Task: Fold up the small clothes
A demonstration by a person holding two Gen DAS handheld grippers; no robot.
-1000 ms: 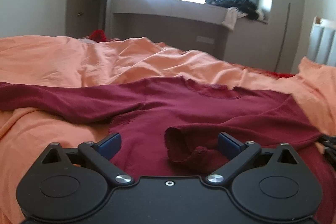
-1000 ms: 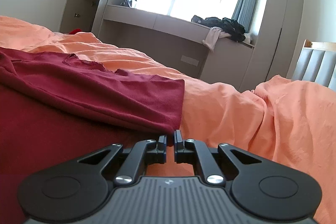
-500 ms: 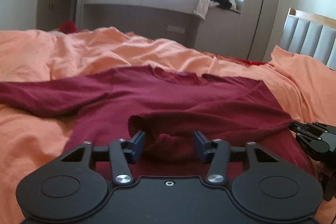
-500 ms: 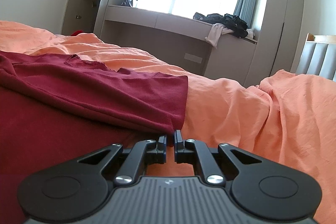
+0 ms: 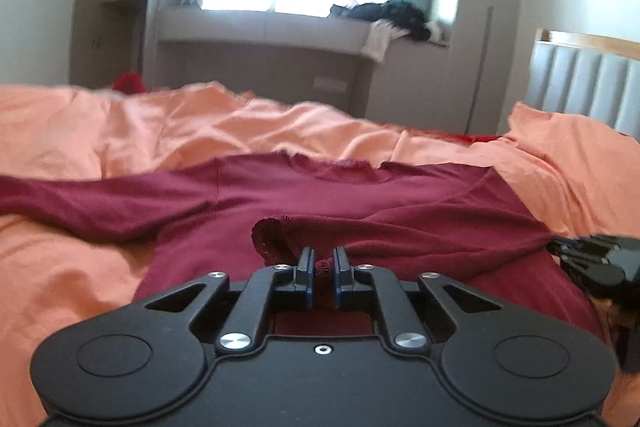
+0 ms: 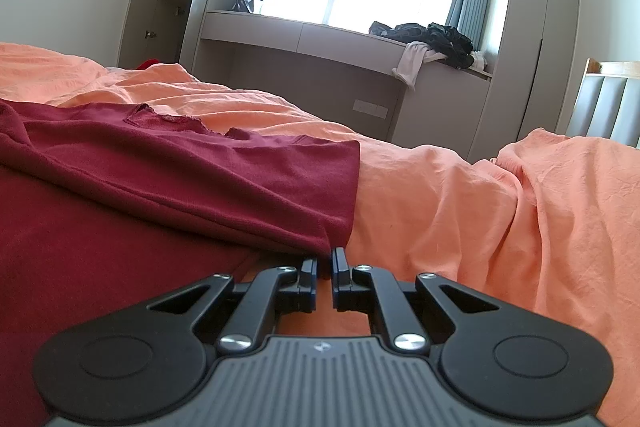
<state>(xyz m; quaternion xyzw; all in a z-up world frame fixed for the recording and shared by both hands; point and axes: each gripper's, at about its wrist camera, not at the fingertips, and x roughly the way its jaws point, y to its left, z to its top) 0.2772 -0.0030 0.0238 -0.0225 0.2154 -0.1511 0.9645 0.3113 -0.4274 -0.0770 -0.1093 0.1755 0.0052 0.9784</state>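
Note:
A dark red long-sleeved shirt (image 5: 360, 195) lies spread on the orange bed sheet (image 5: 100, 267), with one sleeve folded across its body. My left gripper (image 5: 322, 259) has its jaws closing, and its blue pads pinch the cuff (image 5: 276, 239) of that sleeve. In the right wrist view the shirt (image 6: 160, 167) fills the left, and its folded right edge runs down into my right gripper (image 6: 326, 259), which is shut on it. The right gripper (image 5: 560, 249) also shows at the shirt's right edge in the left wrist view.
Rumpled orange sheet (image 6: 500, 207) stretches to the right and beyond the shirt. A grey padded headboard (image 5: 588, 87) stands at the far right. A window bench (image 6: 320, 31) with dark clothes (image 6: 428, 35) lies behind the bed, and something red (image 5: 128, 83) lies past the far edge.
My left gripper went from wide open around the sleeve cuff to pinching it, and the view swung a little right. The right gripper stayed shut in place.

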